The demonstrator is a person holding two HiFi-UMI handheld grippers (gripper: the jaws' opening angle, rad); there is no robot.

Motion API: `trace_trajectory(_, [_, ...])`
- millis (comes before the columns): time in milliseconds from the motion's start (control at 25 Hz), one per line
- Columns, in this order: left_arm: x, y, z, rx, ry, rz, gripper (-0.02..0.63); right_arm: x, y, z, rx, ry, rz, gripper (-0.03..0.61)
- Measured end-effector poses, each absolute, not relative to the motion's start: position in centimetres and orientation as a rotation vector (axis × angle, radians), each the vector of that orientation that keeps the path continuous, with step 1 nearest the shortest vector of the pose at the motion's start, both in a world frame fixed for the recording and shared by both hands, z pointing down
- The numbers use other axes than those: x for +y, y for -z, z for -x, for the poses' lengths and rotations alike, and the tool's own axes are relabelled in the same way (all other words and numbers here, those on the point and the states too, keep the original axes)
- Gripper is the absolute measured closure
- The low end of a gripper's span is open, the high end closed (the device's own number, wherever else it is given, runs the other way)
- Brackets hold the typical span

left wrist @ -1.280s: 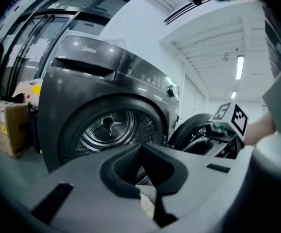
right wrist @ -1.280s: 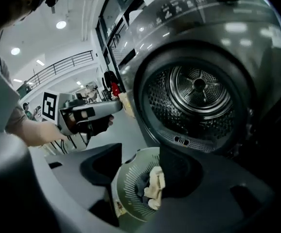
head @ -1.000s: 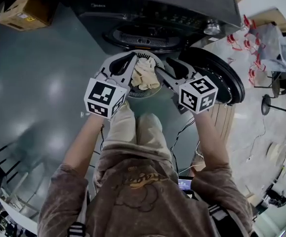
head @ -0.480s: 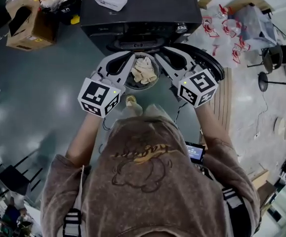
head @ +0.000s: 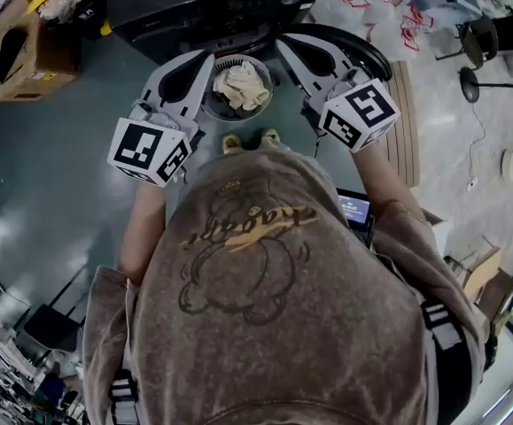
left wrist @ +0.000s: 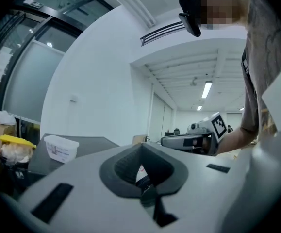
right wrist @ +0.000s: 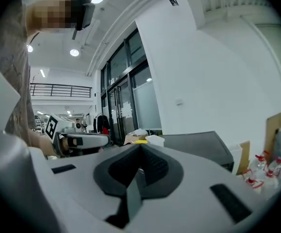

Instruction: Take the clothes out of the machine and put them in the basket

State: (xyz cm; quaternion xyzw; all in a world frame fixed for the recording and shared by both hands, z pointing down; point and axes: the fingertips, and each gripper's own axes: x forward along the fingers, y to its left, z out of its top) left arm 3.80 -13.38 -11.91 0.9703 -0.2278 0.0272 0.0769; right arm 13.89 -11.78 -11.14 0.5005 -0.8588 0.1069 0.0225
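Right tool (head: pixel 285 42) has just closed empty, left tool (head: pixel 204 57) pressed together too. Both have risen from the cloth (head: pixel 241 85), dropped in the basket (head: pixel 213 110) at twelve o'clock.

The left gripper (left wrist: pixel 141 147) holds its fingers pressed together, and beyond them a white box (left wrist: pixel 60 148) stands on the dark machine (left wrist: pixel 92 147) at far left, with the right gripper (left wrist: pixel 168 141) at right.

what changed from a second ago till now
Both the left tool and the right tool lifted up away from the round dark basket; the right tool's jaws have just been closing on nothing. The crumpled beige cloth stayed in the basket.
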Motion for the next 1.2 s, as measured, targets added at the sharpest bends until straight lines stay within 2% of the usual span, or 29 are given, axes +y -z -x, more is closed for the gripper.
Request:
trace_trajectory(720, [-12.9,8.6,-8.5,-0.697,-0.046,-2.883,0.609,-9.6,7.0,-18.6,-2.629,-0.360,-1.599,0.583])
trace_trajectory(1200, [-15.2,8.7,-7.2,-0.805,-0.058,-2.846,0.609,-11.5,7.9,-17.9,-2.666,-0.321,-1.625,0.583])
